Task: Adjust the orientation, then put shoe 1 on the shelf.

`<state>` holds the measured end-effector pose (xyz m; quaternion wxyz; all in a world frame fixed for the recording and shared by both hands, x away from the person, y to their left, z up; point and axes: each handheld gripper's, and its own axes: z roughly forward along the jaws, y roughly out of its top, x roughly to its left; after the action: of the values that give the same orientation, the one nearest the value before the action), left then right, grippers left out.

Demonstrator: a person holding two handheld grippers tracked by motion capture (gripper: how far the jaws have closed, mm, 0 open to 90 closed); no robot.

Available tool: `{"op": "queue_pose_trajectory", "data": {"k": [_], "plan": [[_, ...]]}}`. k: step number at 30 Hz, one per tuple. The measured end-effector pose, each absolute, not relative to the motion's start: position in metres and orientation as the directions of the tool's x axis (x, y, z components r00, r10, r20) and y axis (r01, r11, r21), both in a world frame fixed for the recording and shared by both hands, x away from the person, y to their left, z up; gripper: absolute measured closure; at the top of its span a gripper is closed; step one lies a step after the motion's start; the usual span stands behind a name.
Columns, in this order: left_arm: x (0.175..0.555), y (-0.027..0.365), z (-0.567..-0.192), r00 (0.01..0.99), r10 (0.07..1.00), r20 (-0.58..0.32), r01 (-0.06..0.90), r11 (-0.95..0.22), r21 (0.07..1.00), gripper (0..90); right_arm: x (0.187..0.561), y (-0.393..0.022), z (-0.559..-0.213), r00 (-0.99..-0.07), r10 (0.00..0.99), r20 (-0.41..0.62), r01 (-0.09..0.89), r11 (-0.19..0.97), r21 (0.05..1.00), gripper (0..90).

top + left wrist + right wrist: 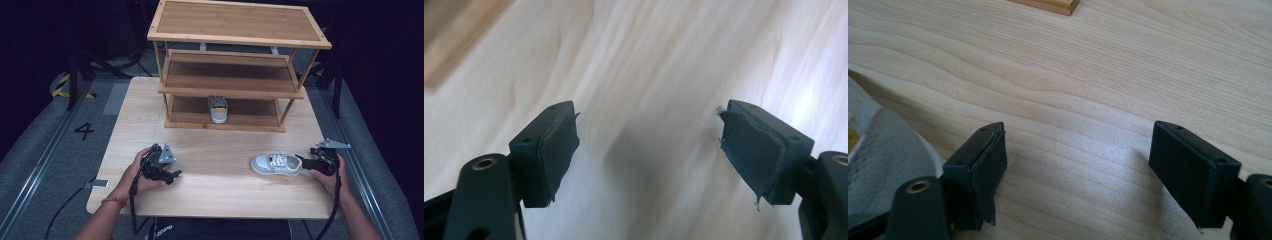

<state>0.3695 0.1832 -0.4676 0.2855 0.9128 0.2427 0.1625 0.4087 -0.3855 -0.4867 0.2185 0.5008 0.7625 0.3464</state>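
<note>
My right gripper (303, 161) sits at about four o'clock on the table, its jaws spread apart with nothing between them; in the right gripper view only bare wood grain lies in the gap, while the grey-white shoe (883, 165) crowds in just outside my left-hand jaw. From above, that small sneaker (276, 164) lies on its sole with the heel end toward my right gripper, touching or nearly touching its tips; I cannot tell which. My left gripper (172, 176) is at about eight o'clock, jaws likewise apart and holding nothing, its black rubber pads (558, 155) frayed at the edges over a blurred stretch of tabletop. I judge the step in hand to be picking up this second shoe to set it on the shoe rack (235, 65) at twelve o'clock, where its partner (218, 109) already stands on the lowest shelf, toe toward me. The next move, as I see it, calls for shifting my right gripper sideways so the heel collar comes between the jaws, then closing gently. The sneaker looks soft: pale fabric upper, white laces, thick rubbery sole, so it should give under the pads. The rack is three tiers of bamboo slats in honey-coloured frames on thin posts; the table (215, 190) is pale, smooth plank with wavy grain.
</note>
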Motion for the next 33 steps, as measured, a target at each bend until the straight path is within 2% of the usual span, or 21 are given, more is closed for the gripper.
{"op": "queue_pose_trajectory", "data": {"k": [4, 5, 7, 16, 18, 23, 33], "plan": [[0.360, 0.199, -0.471, 0.813, 0.575, 0.089, 0.409, -0.674, 0.615, 20.1, 0.409, -0.385, -0.486, -0.409, 0.912, 0.011, 0.611, 0.265, 0.746, 24.7], [0.358, 0.205, -0.474, 0.809, 0.587, 0.018, 0.448, -0.636, 0.628, 19.5, 0.409, -0.386, -0.486, -0.419, 0.908, 0.009, 0.608, 0.273, 0.745, 24.9], [0.356, 0.210, -0.479, 0.796, 0.606, -0.014, 0.465, -0.596, 0.655, 16.5, 0.408, -0.385, -0.486, -0.429, 0.903, 0.013, 0.607, 0.278, 0.745, 24.7], [0.352, 0.213, -0.482, 0.792, 0.610, -0.009, 0.451, -0.576, 0.682, 15.4, 0.406, -0.384, -0.486, -0.470, 0.883, 0.006, 0.595, 0.312, 0.741, 25.8], [0.351, 0.213, -0.482, 0.786, 0.618, -0.009, 0.457, -0.572, 0.681, 15.4, 0.403, -0.383, -0.485, -0.501, 0.865, 0.005, 0.580, 0.332, 0.744, 30.1], [0.350, 0.213, -0.482, 0.780, 0.626, -0.018, 0.468, -0.562, 0.682, 15.4, 0.394, -0.377, -0.480, -0.542, 0.837, -0.076, 0.530, 0.410, 0.742, 37.1], [0.349, 0.212, -0.482, 0.775, 0.632, -0.014, 0.468, -0.559, 0.685, 15.3, 0.378, -0.366, -0.475, -0.712, 0.699, -0.065, 0.469, 0.543, 0.697, 36.7]]}}
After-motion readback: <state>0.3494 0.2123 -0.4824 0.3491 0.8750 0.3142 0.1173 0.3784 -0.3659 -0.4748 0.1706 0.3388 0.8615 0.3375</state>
